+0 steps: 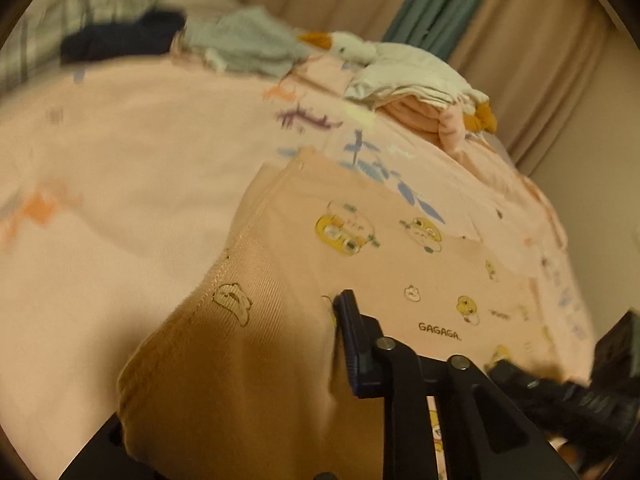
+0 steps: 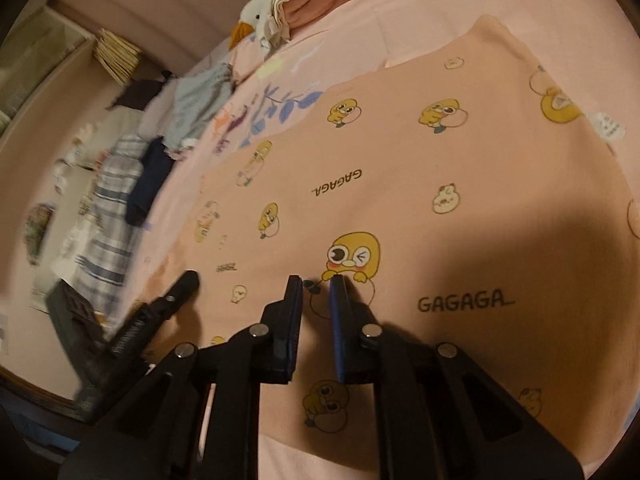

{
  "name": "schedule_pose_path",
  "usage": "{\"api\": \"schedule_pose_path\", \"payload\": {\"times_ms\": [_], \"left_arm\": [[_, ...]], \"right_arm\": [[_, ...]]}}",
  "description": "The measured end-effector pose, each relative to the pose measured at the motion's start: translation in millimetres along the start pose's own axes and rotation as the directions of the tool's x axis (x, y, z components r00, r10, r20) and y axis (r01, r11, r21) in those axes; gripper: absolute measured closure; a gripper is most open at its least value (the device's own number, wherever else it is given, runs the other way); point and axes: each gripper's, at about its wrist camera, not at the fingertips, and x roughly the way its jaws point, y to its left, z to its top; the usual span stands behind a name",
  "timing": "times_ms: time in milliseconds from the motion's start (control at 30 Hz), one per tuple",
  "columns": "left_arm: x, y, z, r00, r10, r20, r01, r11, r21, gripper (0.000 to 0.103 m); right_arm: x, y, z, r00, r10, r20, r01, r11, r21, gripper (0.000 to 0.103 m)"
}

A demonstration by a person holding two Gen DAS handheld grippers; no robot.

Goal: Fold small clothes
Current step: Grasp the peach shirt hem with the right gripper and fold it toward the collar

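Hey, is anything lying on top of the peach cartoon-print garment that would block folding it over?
Nothing visible does. The peach garment lies bare on the pink sheet; the clothes pile sits beyond it.

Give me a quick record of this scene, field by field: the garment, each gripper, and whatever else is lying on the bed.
garment: peach garment with yellow cartoon prints, spread on the pink bed sheet
left gripper: shut on the garment, with lifted cloth draped over one finger
right gripper: shut, pinching cloth near the garment's near edge
folded clothes: a stack at the far side of the bed
toy bird: white, against that stack
loose clothes: blurred heap farther along the bed
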Motion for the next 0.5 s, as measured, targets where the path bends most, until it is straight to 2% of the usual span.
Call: {"api": "schedule_pose_path", "payload": {"times_ms": [67,100,133,200,267,300,333,400,433,467,500], "left_arm": [[-8,-13,3,0.999,-0.008,0.049,0.004,0.998,0.063,0.085],[-11,-24,5,0.997,-0.027,0.068,0.02,0.995,0.1,0.085],[-12,-39,7,0.996,-0.057,0.07,0.045,0.985,0.168,0.085],[-15,-73,4,0.991,-0.115,0.062,0.091,0.948,0.307,0.085],[-17,-111,-13,0.98,-0.199,0.007,0.178,0.89,0.419,0.085],[-14,-135,-29,0.97,-0.233,-0.061,0.233,0.842,0.486,0.085],[-10,-149,-41,0.969,-0.223,-0.103,0.243,0.818,0.521,0.085],[-3,-159,-58,0.965,-0.193,-0.179,0.261,0.797,0.545,0.083],[-3,-159,-62,0.963,-0.179,-0.201,0.261,0.796,0.545,0.081],[-6,-156,-62,0.964,-0.171,-0.205,0.258,0.797,0.546,0.081],[-14,-152,-60,0.961,-0.185,-0.206,0.269,0.799,0.538,0.081]], "right_arm": [[-13,-19,5,0.998,0.067,0.013,-0.068,0.992,0.106,0.091],[-26,-31,7,0.995,0.097,0.037,-0.102,0.981,0.167,0.084],[-39,-40,10,0.991,0.114,0.071,-0.126,0.973,0.195,0.084],[-74,-53,15,0.983,0.07,0.167,-0.102,0.977,0.19,0.084],[-108,-60,20,0.965,0.027,0.262,-0.08,0.978,0.193,0.083],[-123,-64,21,0.951,0.048,0.306,-0.108,0.977,0.183,0.083],[-135,-68,21,0.94,0.081,0.333,-0.143,0.975,0.167,0.083],[-149,-75,17,0.926,0.121,0.357,-0.185,0.971,0.152,0.075],[-152,-80,15,0.924,0.119,0.364,-0.192,0.967,0.169,0.07],[-151,-84,13,0.925,0.112,0.364,-0.193,0.962,0.194,0.063],[-148,-86,13,0.931,0.106,0.348,-0.19,0.957,0.217,0.061]]}}
